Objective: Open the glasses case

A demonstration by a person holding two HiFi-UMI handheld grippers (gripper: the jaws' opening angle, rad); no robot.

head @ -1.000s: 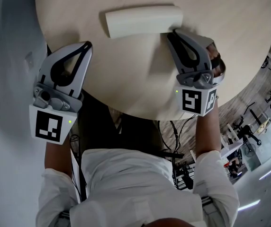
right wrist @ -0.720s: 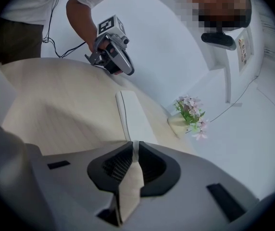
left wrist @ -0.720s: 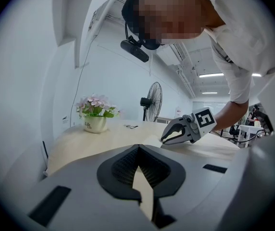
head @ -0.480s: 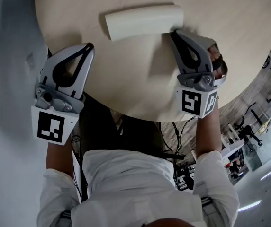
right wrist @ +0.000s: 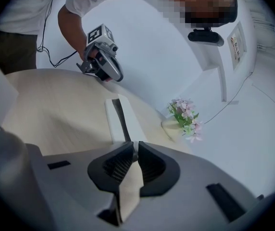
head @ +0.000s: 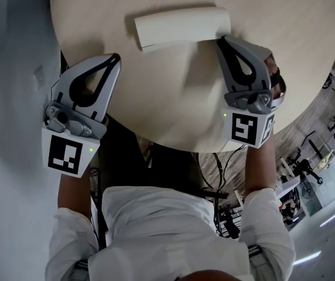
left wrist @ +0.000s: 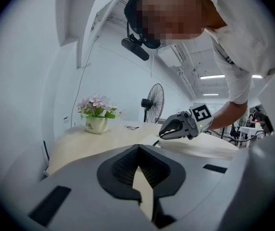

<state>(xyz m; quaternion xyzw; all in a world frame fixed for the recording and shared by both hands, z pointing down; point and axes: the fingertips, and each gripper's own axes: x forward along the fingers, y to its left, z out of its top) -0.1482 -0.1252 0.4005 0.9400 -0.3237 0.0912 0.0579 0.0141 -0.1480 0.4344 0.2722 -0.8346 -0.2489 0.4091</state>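
A cream glasses case (head: 182, 27) lies shut on the round pale wooden table (head: 173, 104), towards its far side. My right gripper (head: 220, 40) is shut, with its tips at the case's near right end; I cannot tell whether they touch it. In the right gripper view the case (right wrist: 124, 121) runs straight ahead of the jaws, its dark seam facing up. My left gripper (head: 116, 57) is shut and holds nothing; it hovers at the table's left edge, well short of the case. The left gripper view shows the right gripper (left wrist: 178, 127) across the table.
A small pot of pink flowers (right wrist: 183, 114) stands on the table beyond the case. A pair of glasses (left wrist: 131, 127) lies further off, and a floor fan (left wrist: 153, 107) stands behind the table. The table's near edge (head: 173, 145) is by the person's body.
Both grippers and the case sit slightly further right in the head view, so they keep the same places relative to each other. Neither gripper's jaws have changed.
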